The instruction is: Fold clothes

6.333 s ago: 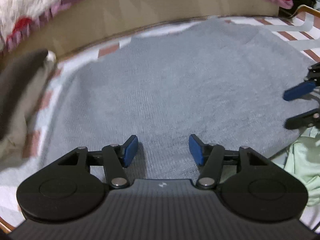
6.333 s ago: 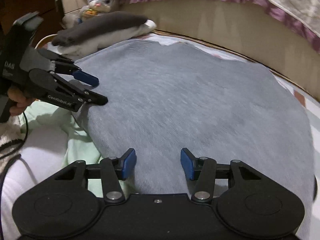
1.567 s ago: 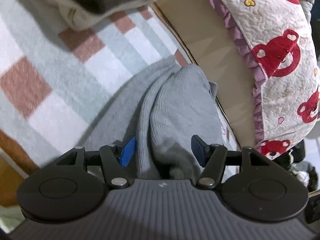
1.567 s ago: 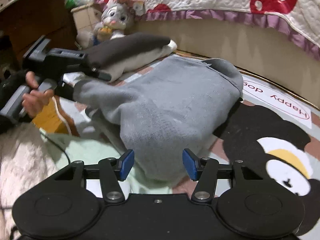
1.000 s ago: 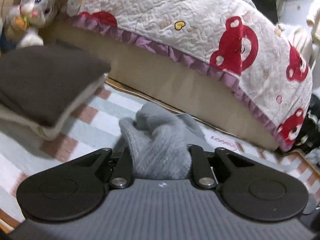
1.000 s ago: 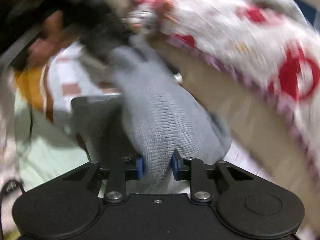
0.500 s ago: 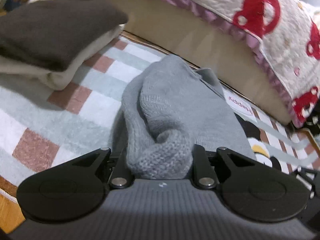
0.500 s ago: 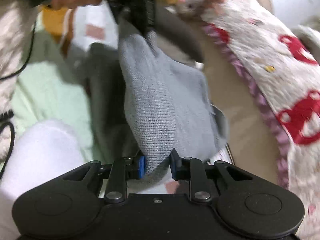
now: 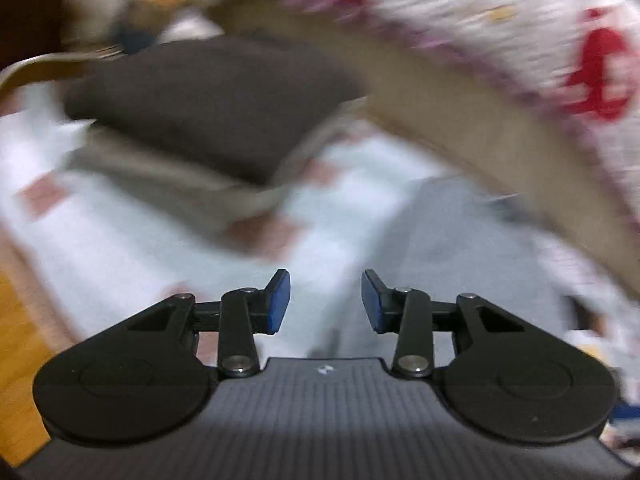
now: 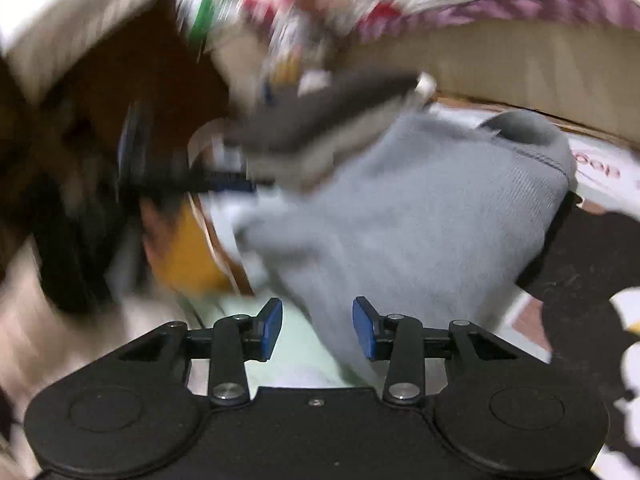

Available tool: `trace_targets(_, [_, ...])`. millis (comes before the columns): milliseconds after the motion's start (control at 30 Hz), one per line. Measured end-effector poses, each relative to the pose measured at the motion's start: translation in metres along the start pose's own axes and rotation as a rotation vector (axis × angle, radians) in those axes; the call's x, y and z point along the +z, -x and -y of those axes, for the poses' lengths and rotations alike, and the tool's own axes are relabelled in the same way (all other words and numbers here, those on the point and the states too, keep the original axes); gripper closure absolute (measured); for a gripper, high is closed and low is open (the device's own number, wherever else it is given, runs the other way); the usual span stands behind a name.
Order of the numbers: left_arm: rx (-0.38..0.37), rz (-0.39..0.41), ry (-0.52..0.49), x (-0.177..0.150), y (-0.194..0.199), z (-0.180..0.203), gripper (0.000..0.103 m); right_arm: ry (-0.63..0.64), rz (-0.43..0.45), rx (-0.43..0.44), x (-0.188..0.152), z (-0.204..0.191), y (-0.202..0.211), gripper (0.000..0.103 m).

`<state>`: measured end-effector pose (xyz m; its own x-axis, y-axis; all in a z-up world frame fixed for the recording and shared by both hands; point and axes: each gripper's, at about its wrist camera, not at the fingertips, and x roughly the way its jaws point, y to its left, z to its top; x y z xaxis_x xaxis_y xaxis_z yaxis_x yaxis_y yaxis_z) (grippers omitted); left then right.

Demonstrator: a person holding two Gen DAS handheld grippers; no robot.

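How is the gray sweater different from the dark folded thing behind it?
The gray sweater is light gray and lies in a lumpy heap; the dark folded garment is dark brown and flat. The sweater rests on the mat; the dark one sits atop a beige piece. Both are soft clothes, untouched by tongs.

Left tool (image 9: 325, 300) and right tool (image 10: 317, 328) both gape, gripping nothing.

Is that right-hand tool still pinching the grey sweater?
No, the right tool is open, its blue pads apart, with the grey sweater lying loose ahead.
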<state>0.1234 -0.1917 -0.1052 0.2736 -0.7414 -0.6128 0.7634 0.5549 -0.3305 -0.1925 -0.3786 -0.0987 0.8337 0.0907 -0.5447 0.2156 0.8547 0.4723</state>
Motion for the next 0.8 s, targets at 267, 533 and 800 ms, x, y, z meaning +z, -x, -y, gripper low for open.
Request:
trace_targets(267, [-0.065, -0.268, -0.288, -0.024, -0.045, 0.051, 0.063, 0.252, -0.156, -0.199, 0.006, -0.017, -0.08, 0.056])
trace_targets(533, [0.048, -0.312, -0.411, -0.037, -0.05, 0.062, 0.065, 0.51, -0.281, -0.26, -0.033, -0.053, -0.101, 0.052])
trace_targets(800, [-0.061, -0.159, -0.319, -0.014, -0.032, 0.051, 0.061, 0.256, -0.28, -0.138, 0.042, -0.025, -0.064, 0.053])
